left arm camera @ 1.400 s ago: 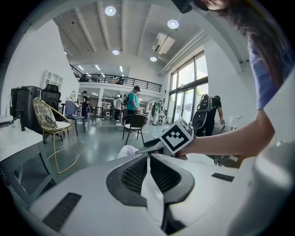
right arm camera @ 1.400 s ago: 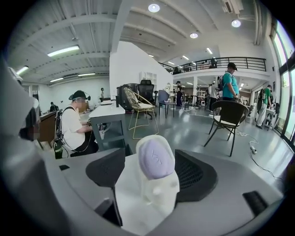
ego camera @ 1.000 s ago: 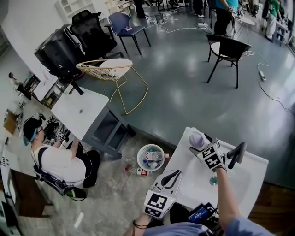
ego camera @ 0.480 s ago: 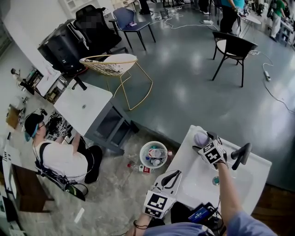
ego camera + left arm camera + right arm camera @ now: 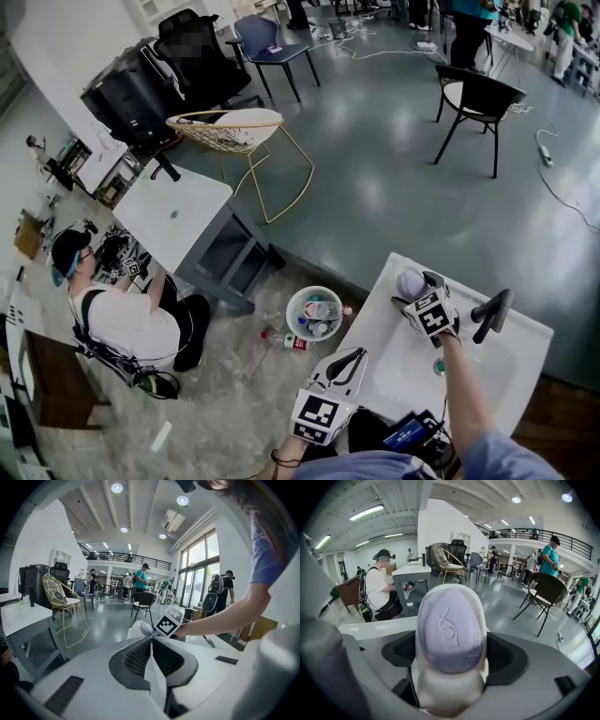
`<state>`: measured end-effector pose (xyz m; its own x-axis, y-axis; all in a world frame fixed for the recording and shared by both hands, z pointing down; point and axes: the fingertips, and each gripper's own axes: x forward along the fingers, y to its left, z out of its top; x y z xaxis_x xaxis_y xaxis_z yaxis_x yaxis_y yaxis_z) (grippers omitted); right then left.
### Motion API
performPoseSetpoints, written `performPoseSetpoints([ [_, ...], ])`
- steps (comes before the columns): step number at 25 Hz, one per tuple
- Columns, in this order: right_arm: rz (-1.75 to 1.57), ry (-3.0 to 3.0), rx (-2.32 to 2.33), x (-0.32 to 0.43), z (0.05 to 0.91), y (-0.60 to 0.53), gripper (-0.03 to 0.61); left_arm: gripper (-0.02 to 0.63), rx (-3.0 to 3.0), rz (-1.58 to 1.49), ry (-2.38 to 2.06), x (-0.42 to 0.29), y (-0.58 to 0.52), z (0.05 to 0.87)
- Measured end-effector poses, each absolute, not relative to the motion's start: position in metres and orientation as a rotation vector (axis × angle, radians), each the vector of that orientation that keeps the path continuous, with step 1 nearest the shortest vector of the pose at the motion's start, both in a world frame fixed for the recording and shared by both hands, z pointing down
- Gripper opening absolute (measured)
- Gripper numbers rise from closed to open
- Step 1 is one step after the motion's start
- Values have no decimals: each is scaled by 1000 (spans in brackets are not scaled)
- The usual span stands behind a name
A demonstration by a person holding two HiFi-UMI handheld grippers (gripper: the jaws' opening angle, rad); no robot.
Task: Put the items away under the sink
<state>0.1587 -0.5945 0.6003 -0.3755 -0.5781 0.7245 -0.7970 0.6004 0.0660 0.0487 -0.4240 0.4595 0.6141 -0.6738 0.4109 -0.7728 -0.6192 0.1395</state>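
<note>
Reaching over the far corner of the white sink (image 5: pixel 370 330), the right hand-held gripper (image 5: pixel 451 654) points steeply down with its jaws spread about as wide as they go. They have just been opening, and a white soap dish (image 5: pixel 450 688) carrying a lilac Lux soap bar (image 5: pixel 449 630) stands squarely between them. The black pads flank the dish walls closely but do not look clamped on it. The dish appears to rest on the sink rim just ahead of the gripper's marker cube, and the black faucet (image 5: pixel 492 314) is off to that gripper's right. The left hand-held gripper (image 5: pixel 151 648) hangs low at the sink's near edge, jaws together on nothing. A white basket of bottles (image 5: pixel 312 317) sits on the floor beyond it. Step in hand, by my reading: picking up the soap dish, first item off the sink. Next move calls for an even squeeze on the dish walls, then a level lift so the bar does not slide out. The space under the sink is not in view.
</note>
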Motion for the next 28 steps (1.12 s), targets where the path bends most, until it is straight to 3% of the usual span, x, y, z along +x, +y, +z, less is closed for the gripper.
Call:
performPoseSetpoints([
  [28, 325, -2189, 981, 84, 497, -447, 426, 18, 2572, 425, -1183, -2, -339, 437],
])
